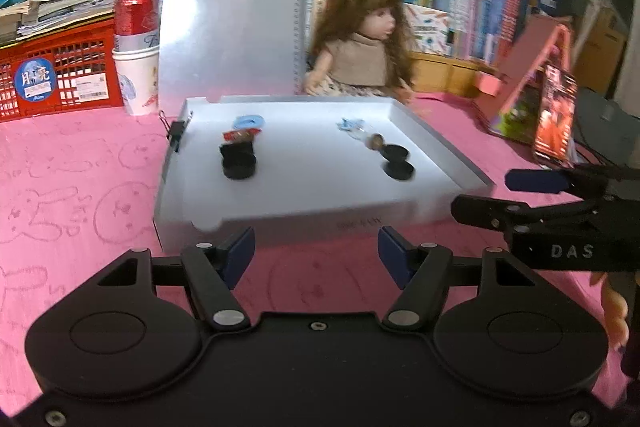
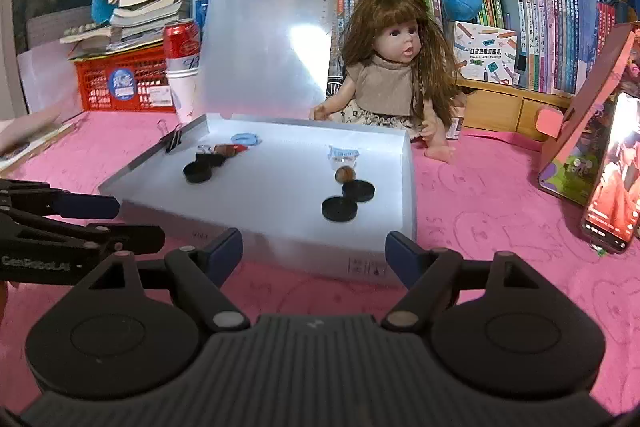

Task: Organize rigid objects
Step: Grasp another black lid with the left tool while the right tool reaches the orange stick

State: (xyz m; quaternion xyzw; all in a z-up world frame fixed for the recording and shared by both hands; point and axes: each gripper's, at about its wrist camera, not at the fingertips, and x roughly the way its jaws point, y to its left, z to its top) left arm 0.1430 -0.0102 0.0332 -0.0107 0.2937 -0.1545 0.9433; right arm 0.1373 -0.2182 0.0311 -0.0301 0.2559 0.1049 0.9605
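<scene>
A long-haired doll sits at twelve o'clock. A red can and red crate stand at ten, a lit phone at three.

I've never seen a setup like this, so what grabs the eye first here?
Probably the long-haired doll sitting on the pink tablecloth in front of crowded bookshelves. Just before it lies a white case, its lid raised, with small black discs and trinkets inside. Two black tools, the left tool and right tool, stand open, empty, near its front edge.
</scene>
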